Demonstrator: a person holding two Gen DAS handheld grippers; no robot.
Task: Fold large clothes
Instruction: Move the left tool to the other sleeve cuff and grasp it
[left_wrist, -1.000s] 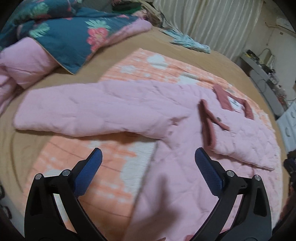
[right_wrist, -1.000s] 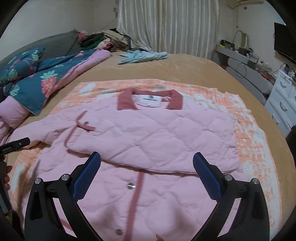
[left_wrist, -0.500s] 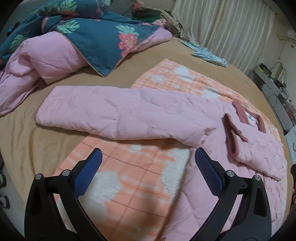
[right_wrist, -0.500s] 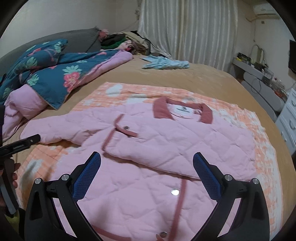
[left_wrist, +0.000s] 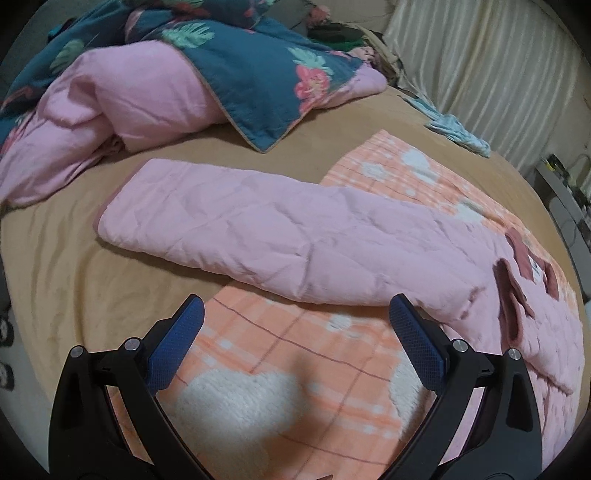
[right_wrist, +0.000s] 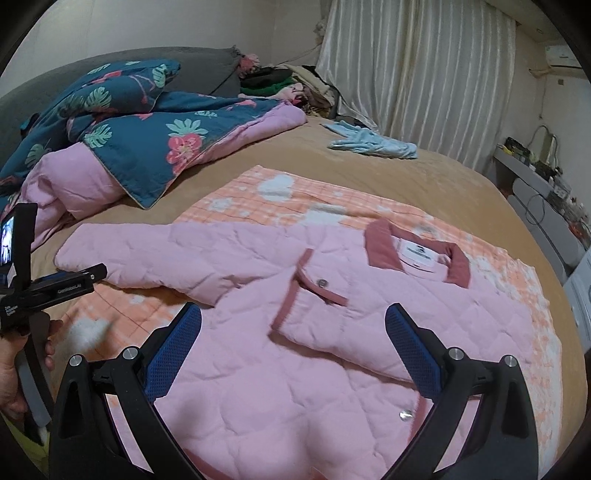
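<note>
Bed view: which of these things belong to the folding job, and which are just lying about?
Job:
pink jacket, one sleeve stretched out flat
left gripper, open
right gripper, open

Lying about:
orange blanket under the jacket
floral duvet
blue garment
clothes pile

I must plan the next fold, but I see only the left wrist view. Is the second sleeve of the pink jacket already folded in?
Observer: Yes. The second sleeve lies across the chest of the pink quilted jacket, with its cuff near the middle.
Operator: Does the right gripper hold anything?
Observer: No. The right gripper is open and empty above the jacket front.
Operator: And the collar?
Observer: The dark pink collar lies flat, with the white label facing up.
</note>
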